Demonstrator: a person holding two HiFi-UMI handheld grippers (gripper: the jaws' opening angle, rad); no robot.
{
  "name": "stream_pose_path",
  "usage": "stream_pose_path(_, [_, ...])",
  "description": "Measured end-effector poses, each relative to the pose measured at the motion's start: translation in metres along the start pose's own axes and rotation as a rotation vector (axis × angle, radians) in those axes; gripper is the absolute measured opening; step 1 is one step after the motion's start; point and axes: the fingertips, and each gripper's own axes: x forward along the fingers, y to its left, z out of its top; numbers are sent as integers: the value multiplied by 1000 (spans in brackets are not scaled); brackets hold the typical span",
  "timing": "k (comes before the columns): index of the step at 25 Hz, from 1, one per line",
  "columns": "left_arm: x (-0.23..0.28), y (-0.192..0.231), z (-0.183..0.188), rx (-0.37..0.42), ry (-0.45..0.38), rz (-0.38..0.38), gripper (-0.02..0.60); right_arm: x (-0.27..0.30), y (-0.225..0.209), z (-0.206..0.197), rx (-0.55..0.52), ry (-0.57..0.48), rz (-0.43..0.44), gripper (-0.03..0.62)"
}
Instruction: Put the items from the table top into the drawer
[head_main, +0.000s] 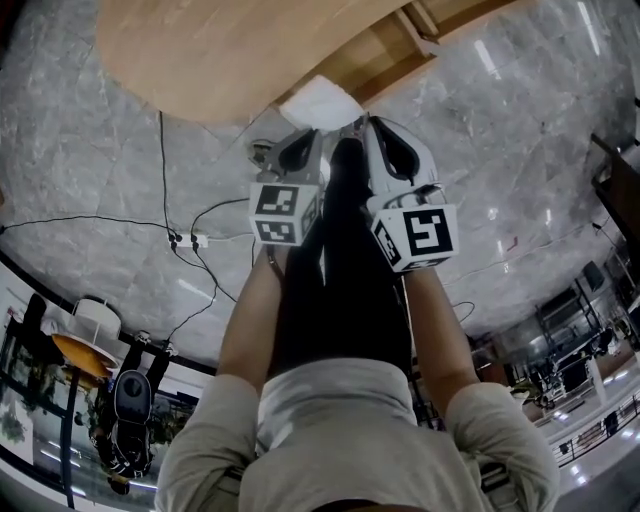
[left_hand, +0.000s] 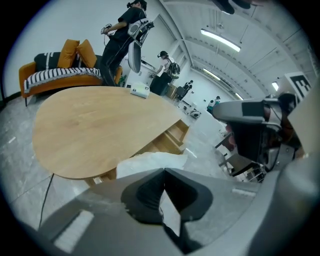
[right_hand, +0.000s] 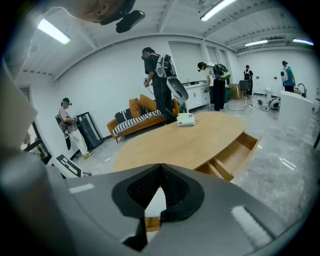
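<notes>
Overhead, left tool (head_main: 303, 135) and right tool (head_main: 372, 128) side by side at rim of wooden surface (head_main: 200, 50); white cloth (head_main: 320, 100) at their tips, open drawer (head_main: 400, 45) just beyond

Left gripper view: jaws clenched, tips meeting, cloth bunched right past them, seemingly pinched; small white box (left_hand: 140, 91) at far edge of surface

Right gripper view: jaws clenched, tips touching; white patch shows through gap behind tips; box far across surface; drawer pulled out at surface's right side
</notes>
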Motion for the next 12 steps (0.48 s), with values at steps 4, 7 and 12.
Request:
stream_pose_path(4, [17,9,-15,4,7,33,20,-4,-1,-9,-11,27,17,8])
stream_pose_path(7, [35,20,-30,50,43,59,20,-6,-2,-12,-22,42,33,8])
stream_pose_path(12, [59,33,-41,72,72,76,20,-4,-9,-22,-30,71,52,8])
